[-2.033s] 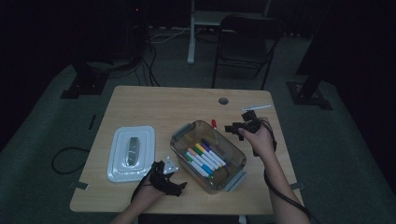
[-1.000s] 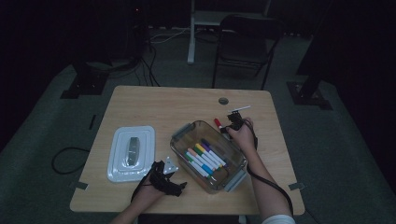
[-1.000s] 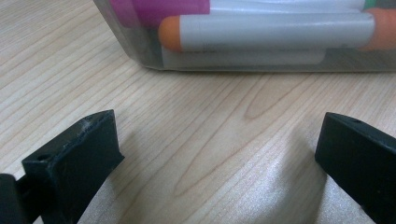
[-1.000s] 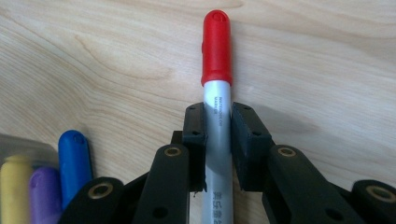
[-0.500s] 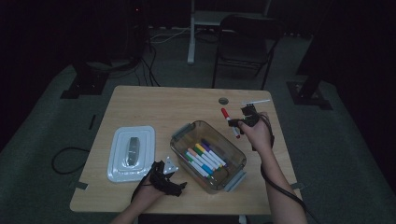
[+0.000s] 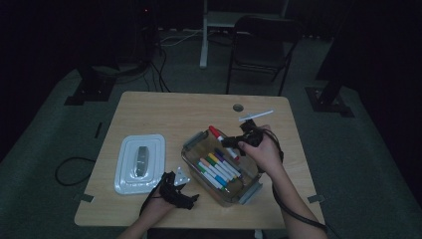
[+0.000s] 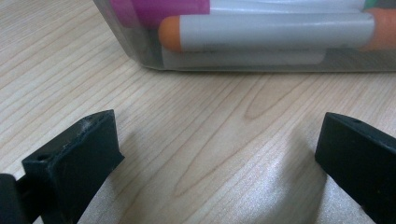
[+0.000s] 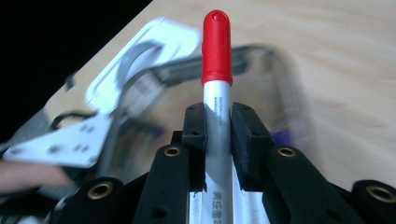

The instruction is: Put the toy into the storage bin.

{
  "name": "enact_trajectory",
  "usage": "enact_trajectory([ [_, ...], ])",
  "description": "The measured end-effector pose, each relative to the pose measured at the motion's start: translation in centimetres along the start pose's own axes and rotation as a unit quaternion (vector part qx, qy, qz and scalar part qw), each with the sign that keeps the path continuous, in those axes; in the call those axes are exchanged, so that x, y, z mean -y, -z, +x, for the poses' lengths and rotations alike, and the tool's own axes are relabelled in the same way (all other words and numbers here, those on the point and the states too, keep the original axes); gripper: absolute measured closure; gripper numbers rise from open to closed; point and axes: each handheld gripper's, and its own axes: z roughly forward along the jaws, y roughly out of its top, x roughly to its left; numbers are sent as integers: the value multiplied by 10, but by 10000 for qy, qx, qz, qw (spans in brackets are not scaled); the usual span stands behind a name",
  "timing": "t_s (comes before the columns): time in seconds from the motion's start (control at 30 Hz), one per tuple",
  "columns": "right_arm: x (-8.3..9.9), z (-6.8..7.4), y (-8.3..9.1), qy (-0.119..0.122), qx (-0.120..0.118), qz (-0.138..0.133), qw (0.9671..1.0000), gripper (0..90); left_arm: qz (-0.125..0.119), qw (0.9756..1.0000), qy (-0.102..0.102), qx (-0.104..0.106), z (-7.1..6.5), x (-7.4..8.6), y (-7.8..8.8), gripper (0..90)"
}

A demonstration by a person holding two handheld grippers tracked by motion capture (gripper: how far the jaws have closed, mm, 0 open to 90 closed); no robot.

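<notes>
A clear plastic container (image 6: 248, 192) at the table's middle front holds several coloured markers (image 6: 215, 170). My right gripper (image 6: 231, 141) hangs over the container's far end, shut on a grey marker with a red cap (image 6: 217, 133). In the right gripper view the pads (image 8: 194, 122) clamp the marker's barrel, and the red cap (image 8: 216, 46) sticks out past them. My left gripper (image 6: 191, 197) rests on the table by the container's near left corner. Its jaws stand wide open (image 7: 219, 135) with bare wood between them, facing the container wall and an orange-capped marker (image 7: 261, 32).
The container's white lid (image 6: 140, 162) lies left of it on the wooden table (image 6: 164, 114). A white pen (image 6: 256, 115) and a cable hole (image 6: 238, 107) are at the back right. A folding chair (image 6: 263, 45) stands beyond the table.
My right gripper has carried the red-capped marker up and leftward, from the table's right side to over the container's far end. The left gripper has stayed in place.
</notes>
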Motion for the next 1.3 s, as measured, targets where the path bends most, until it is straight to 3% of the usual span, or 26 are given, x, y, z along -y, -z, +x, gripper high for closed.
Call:
enact_trajectory([
  [0.1,7,10,-18,45,-192,264,9995,763,-1,10000,-9,-7,0,0,0,5],
  [0.2,14,14,-38,112,-176,558,9982,763,-1,10000,-2,-2,0,0,0,5],
  [0.43,28,25,-81,188,-242,1294,9911,763,-1,10000,-2,-1,0,0,0,5],
  [0.57,32,29,-97,267,-165,1601,9866,762,-3,10000,-1,-3,0,0,0,5],
  [0.63,34,28,-102,191,-241,1761,9839,744,-6,10000,2,-2,0,0,0,5],
  [0.7,35,27,-102,270,-238,1701,9848,684,-6,10000,2,-3,0,0,0,5],
  [0.8,33,26,-95,338,-213,1564,9869,674,-1,10000,0,0,0,0,0,5],
  [1.0,22,23,-59,387,-385,831,9950,603,7,10000,-4,1,0,0,0,5],
  [1.17,15,9,-18,409,-150,228,9988,559,-1,10000,-1,-2,0,0,0,5],
  [1.3,16,-10,9,296,135,-130,9994,542,0,10000,-2,-2,0,0,0,5],
])
